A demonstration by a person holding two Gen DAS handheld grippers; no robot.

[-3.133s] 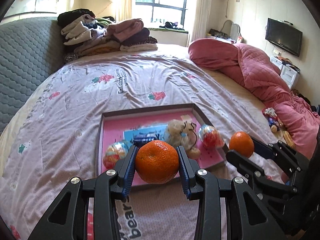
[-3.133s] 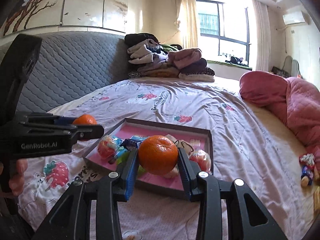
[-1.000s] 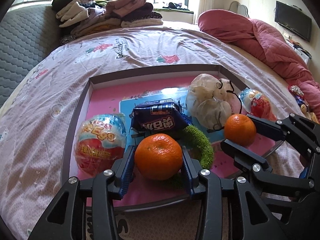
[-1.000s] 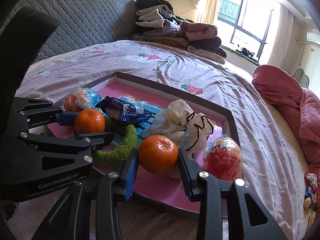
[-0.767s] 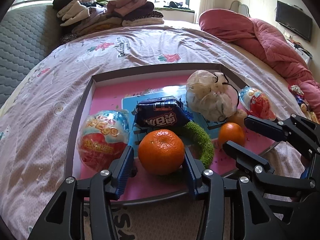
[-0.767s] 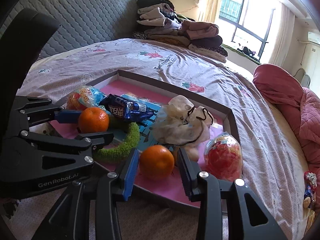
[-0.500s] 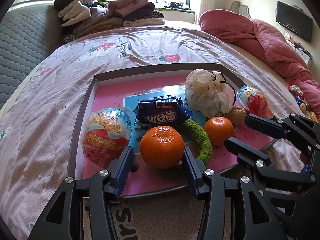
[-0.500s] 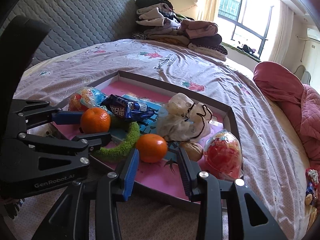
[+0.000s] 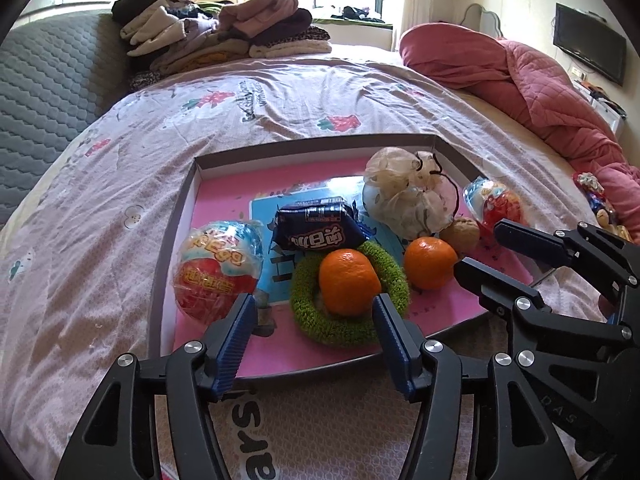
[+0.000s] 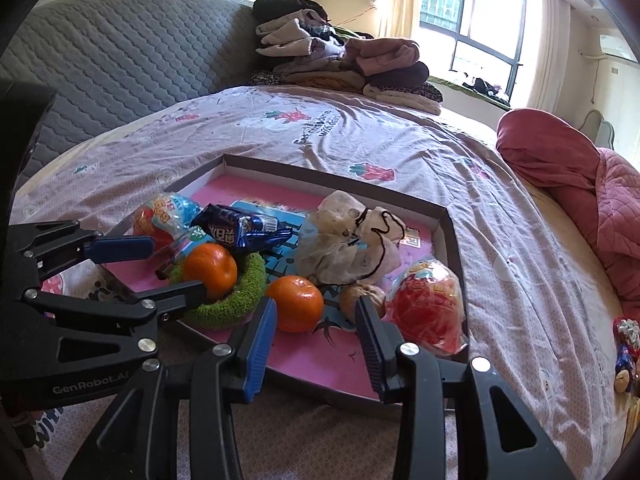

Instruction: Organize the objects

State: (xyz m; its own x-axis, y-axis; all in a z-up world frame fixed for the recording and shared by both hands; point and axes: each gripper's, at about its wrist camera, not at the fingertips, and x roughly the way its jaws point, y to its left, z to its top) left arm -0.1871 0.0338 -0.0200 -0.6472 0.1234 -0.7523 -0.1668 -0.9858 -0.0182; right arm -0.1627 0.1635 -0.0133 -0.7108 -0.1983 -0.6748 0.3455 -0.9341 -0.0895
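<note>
Orange fruit sits free in the tray (image 9: 176, 240) now: your left gripper (image 9: 312, 320) has just been opening, and its blue pads stand spread to either side of the left orange (image 9: 347, 282) without pressing on it. That orange rests in the hollow of the green ring (image 9: 384, 272), near the tray's near edge. Your right gripper (image 10: 316, 334) has also just eased wider; its jaws are parted and nothing is pinched between them. The right orange (image 10: 295, 303) lies on the pink floor just beyond its left pad, just beside the ring. A walnut (image 10: 362, 295) sits just right of that orange, against the crumpled mesh bag (image 10: 348, 248). One wrapped egg (image 9: 218, 264) lies by the tray's left wall, and a second egg (image 10: 426, 308) sits in the near right corner. The dark blue snack packet (image 9: 316, 228) lies behind the ring, toward the tray's middle. The tray itself rests on the bed (image 9: 100, 240), on a pink printed sheet, with its near edge just ahead of both grippers. Folded clothes (image 9: 216, 32) are stacked at the far end of the bed, and a red quilt (image 9: 520, 80) is heaped along its right edge.
</note>
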